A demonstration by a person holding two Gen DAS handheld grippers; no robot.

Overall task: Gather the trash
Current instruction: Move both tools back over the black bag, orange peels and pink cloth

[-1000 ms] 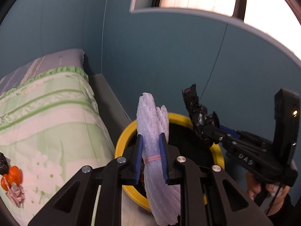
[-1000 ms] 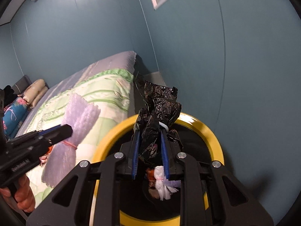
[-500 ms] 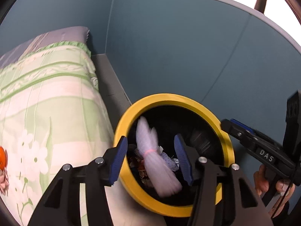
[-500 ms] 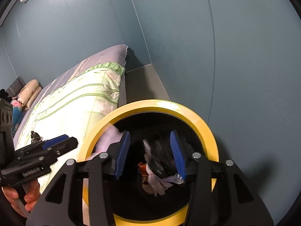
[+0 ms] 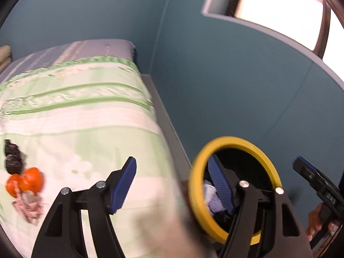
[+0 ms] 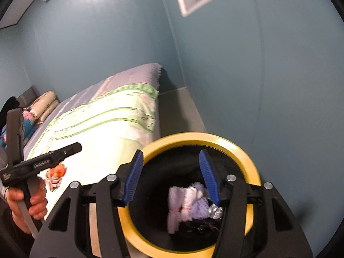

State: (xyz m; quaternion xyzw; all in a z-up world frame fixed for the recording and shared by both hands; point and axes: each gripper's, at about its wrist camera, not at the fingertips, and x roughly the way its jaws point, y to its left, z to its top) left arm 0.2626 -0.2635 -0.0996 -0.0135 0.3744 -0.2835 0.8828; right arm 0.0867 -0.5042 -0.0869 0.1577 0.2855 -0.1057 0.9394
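A yellow-rimmed black bin (image 6: 247,159) stands beside the bed; it also shows in the left wrist view (image 5: 197,172). Inside lie a white foam net bundle (image 6: 178,204), a pale purple piece and black plastic (image 6: 197,225). My right gripper (image 6: 172,176) is open and empty above the bin. My left gripper (image 5: 172,185) is open and empty, over the bed's edge and the bin's rim. On the bed lie an orange scrap (image 5: 25,182), a black bag scrap (image 5: 13,159) and a pinkish wrapper (image 5: 30,206).
The bed with its green-and-white quilt (image 5: 81,116) fills the left. A blue wall (image 5: 236,86) stands behind the bin, with a narrow grey floor strip (image 6: 178,109) between. Pillows (image 6: 45,105) lie at the bed's far end.
Both grippers opened and dropped their loads: the foam net and black bag now lie in the bin. My left gripper has swung left toward the bed; the right has lifted a little.
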